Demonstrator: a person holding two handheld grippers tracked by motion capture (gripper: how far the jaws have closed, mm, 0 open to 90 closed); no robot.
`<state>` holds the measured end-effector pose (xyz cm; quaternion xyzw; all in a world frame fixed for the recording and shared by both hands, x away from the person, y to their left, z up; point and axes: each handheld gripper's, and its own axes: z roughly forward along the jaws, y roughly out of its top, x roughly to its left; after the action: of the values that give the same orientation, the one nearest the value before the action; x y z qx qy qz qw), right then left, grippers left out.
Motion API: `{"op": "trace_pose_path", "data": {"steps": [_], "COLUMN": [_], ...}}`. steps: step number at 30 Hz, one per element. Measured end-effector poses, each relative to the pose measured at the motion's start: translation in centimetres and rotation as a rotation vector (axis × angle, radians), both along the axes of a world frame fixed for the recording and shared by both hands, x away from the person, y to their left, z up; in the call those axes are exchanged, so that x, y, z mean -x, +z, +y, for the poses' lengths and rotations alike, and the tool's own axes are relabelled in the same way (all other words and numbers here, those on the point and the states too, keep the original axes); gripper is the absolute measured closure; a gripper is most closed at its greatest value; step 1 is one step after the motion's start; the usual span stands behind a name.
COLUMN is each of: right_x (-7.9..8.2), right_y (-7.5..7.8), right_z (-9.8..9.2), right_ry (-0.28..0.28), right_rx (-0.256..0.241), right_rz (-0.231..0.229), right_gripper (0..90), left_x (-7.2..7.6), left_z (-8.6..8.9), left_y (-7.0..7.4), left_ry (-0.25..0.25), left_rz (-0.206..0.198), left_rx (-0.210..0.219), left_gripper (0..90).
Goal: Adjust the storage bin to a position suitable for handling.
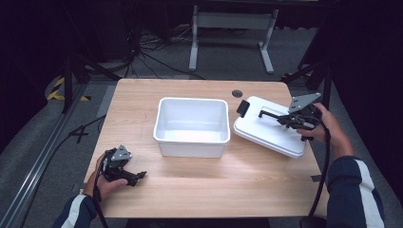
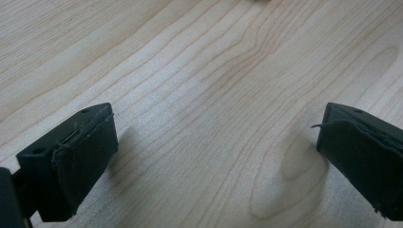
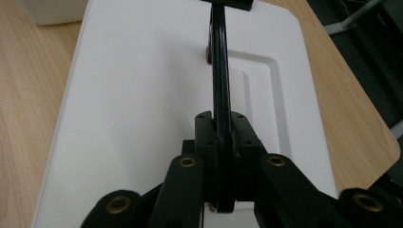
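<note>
An open white bin (image 1: 190,148) stands in the middle of the wooden table (image 1: 237,185) with nothing inside. To its right is the white lid (image 1: 266,133), set at an angle, with a black clip (image 1: 243,108) at its far left corner. My right gripper (image 1: 285,118) is shut on the lid's thin black handle (image 1: 267,113). In the right gripper view the jaws (image 3: 222,137) clamp the handle bar (image 3: 218,71) over the lid (image 3: 142,95). My left gripper (image 1: 140,175) rests at the front left, open, with bare wood between its pads (image 2: 214,156).
A round cable hole (image 1: 236,93) sits in the table's far edge behind the lid. The lid's right end reaches close to the table's right edge. Cables and a white desk frame (image 1: 233,21) lie on the floor beyond the table.
</note>
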<state>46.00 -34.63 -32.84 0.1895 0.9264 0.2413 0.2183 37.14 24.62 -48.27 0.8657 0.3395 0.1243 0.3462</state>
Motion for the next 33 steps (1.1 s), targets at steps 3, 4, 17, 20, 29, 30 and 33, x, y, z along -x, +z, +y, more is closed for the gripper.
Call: {"op": "trace_pose_path", "data": {"steps": [3, 4, 17, 20, 29, 30, 33], "right_x": [-0.5, -0.6, -2.8, -3.2, -3.8, -3.9, -4.0], "right_y": [-0.8, -1.0, -4.6, -5.1, -6.4, -6.5, -6.8], "right_z": [0.3, 0.3, 0.7, 0.8, 0.9, 1.0, 1.3], "right_ry": [0.002, 0.003, -0.023, -0.02, -0.043, -0.045, -0.059], "right_rx": [0.001, -0.001, 0.015, 0.026, 0.008, 0.016, 0.039], "right_rz": [0.007, 0.01, 0.062, 0.068, 0.073, 0.08, 0.083], "right_gripper": [84.8, 84.8, 84.7, 84.7, 84.6, 84.5, 83.7], "left_x": [0.0, 0.0, -0.1, -0.1, -0.1, -0.1, -0.1], "left_z": [0.0, 0.0, 0.0, -0.1, -0.1, -0.1, -0.1], "left_y": [0.0, 0.0, 0.0, -0.1, -0.1, -0.1, -0.1], "left_ry": [0.0, 0.0, -0.005, -0.001, -0.001, -0.001, -0.002], "left_rz": [0.0, 0.0, 0.0, -0.008, -0.008, -0.009, -0.009], "left_rx": [0.0, 0.0, 0.001, 0.003, 0.003, 0.004, 0.005], "left_gripper": [0.3, 0.4, 0.3, 0.2, 0.3, 0.3, 0.3]}}
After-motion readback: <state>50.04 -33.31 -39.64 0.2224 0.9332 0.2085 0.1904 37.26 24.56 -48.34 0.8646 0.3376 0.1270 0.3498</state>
